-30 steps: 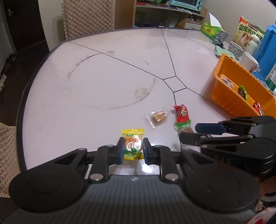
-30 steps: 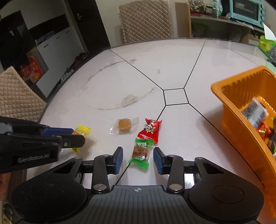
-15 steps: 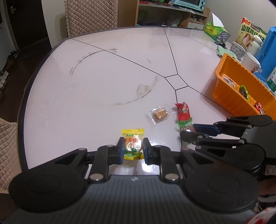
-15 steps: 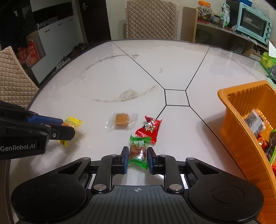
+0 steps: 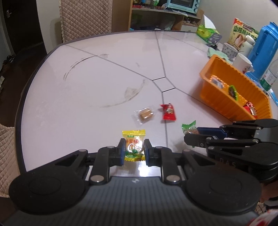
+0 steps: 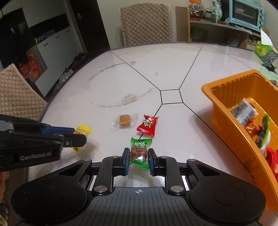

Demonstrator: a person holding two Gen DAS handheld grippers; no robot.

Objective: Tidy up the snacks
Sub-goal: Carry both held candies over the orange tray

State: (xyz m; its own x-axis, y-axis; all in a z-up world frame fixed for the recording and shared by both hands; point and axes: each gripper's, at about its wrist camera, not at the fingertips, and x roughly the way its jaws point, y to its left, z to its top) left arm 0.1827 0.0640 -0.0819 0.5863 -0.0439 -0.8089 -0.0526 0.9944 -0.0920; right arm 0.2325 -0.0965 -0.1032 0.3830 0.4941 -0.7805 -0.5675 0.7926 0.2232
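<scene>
My left gripper is shut on a yellow snack packet, held just above the white table. My right gripper is shut on a green-wrapped snack, also lifted off the table. A clear-wrapped brown cake and a red snack packet lie on the table ahead of both grippers; they also show in the right wrist view, the cake and the red packet. An orange basket with several snacks inside stands to the right.
Mugs, a blue jug, a snack bag and a water bottle stand behind the basket. Quilted chairs stand at the far and left table edges. A shelf with a toaster oven is beyond.
My right gripper closed on the green snack and lifted it clear of the red packet. My left gripper, shut on the yellow packet, rose with it. Both views pulled up and back.
</scene>
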